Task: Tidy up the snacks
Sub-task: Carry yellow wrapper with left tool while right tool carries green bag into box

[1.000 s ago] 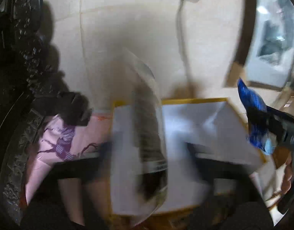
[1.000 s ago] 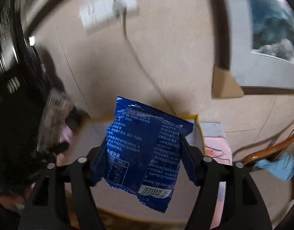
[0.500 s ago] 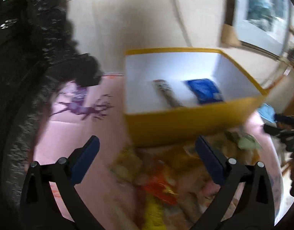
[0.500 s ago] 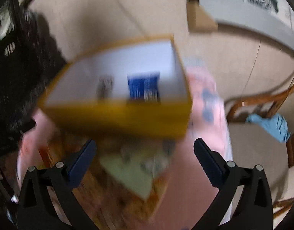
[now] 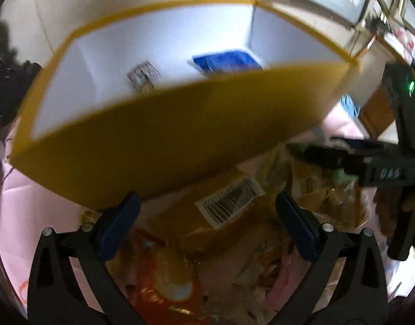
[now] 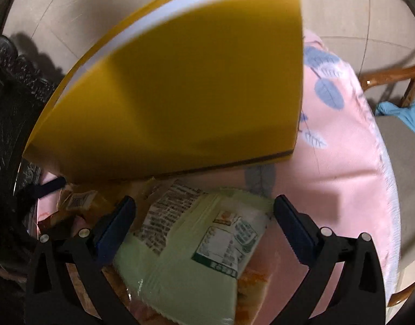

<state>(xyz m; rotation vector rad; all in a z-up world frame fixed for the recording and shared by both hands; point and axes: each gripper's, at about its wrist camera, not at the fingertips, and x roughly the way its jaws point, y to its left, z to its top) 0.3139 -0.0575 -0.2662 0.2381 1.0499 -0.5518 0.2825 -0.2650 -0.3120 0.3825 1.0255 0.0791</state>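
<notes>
Two packets already lie inside the yellow box (image 5: pixel 164 140) beyond the left gripper (image 5: pixel 204 224): a blue packet (image 5: pixel 226 61) toward its right end and a dark-printed packet (image 5: pixel 142 77) left of it. The left gripper's fingers stand spread wide, holding nothing, over loose snacks, with a barcoded yellow-brown packet (image 5: pixel 223 203) between them. The right gripper (image 6: pixel 203 223) is likewise spread and empty, a pale green packet (image 6: pixel 191 254) lying between its fingers on the pink cloth (image 6: pixel 337 162), just short of the box.
</notes>
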